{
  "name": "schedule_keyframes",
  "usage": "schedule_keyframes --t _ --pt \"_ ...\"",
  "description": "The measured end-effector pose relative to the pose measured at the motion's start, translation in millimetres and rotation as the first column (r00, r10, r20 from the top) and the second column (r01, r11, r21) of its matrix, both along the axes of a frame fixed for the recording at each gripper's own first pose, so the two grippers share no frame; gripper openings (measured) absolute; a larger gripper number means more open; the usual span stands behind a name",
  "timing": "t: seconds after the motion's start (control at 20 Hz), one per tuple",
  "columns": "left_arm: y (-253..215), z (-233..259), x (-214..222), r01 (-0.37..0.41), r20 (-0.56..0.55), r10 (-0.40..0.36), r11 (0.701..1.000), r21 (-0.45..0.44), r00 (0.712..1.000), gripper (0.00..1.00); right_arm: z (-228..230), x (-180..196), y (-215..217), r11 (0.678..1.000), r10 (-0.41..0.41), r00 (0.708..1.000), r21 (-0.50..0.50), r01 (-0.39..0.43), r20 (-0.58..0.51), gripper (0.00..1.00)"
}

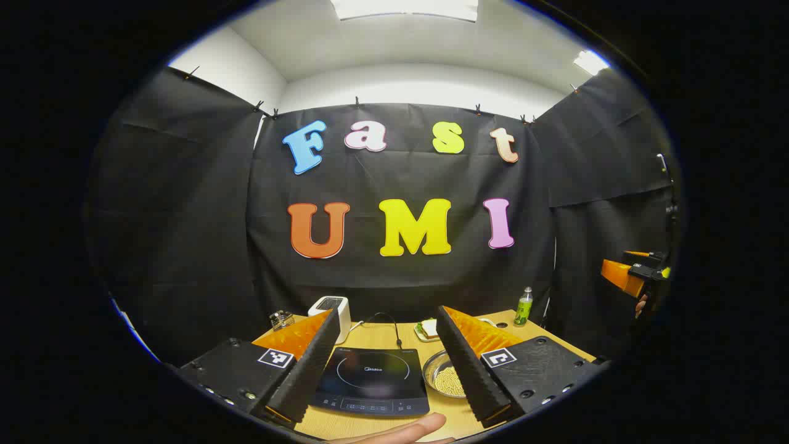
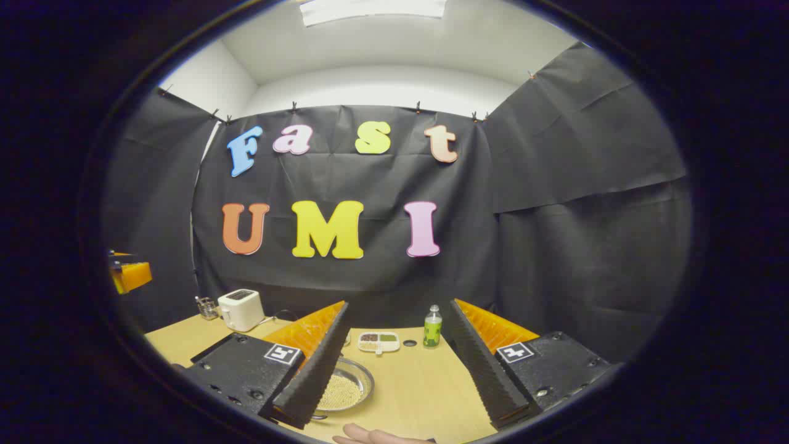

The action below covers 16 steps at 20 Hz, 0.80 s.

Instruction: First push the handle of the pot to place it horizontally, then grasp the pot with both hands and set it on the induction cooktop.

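Hovering above the worktop's near edge, the left gripper [image 1: 385, 370] and right gripper [image 2: 400, 370] gape wide, holding nothing; the induction cooktop [image 1: 372, 382] lies below the left, pot's whereabouts untold; the handle push likely needs lowering first

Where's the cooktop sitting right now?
In the left gripper view the cooktop lies on the table between the open tongs, a bowl of beans just to its right and a toaster behind it.
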<state>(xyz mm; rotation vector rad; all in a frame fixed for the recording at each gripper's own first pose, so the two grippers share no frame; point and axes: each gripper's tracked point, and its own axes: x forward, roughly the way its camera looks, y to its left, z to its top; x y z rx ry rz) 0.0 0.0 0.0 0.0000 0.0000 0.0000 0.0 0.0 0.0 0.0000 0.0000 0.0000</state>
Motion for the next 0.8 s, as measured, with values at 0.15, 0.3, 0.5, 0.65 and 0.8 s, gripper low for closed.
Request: schedule_keyframes --t 0.15,0.3,0.5,0.65,0.8 --pt "0 -2 -2 -0.008 -0.004 0.008 1.000 -0.007 1.000 0.94 -3 4 4 1.000 0.010 1.000 0.004 -0.010 -0.006 0.96" --pt "6 -2 -6 -0.027 -0.006 0.027 1.000 -0.014 1.000 0.94 -9 7 13 1.000 0.023 1.000 -0.004 -0.023 -0.017 0.96" --pt "11 -4 -9 -0.018 0.003 0.018 1.000 -0.005 1.000 0.94 -18 13 22 0.999 0.031 0.999 -0.015 -0.031 -0.035 0.96" --pt "15 -6 -8 -0.024 0.009 0.024 1.000 -0.003 1.000 0.94 -18 17 29 0.999 0.046 0.998 -0.004 -0.046 -0.032 0.96" --pt "24 -7 -6 -0.047 0.029 0.047 0.999 0.008 0.998 0.94 -19 20 29 0.999 0.042 0.998 -0.005 -0.043 -0.035 0.96"
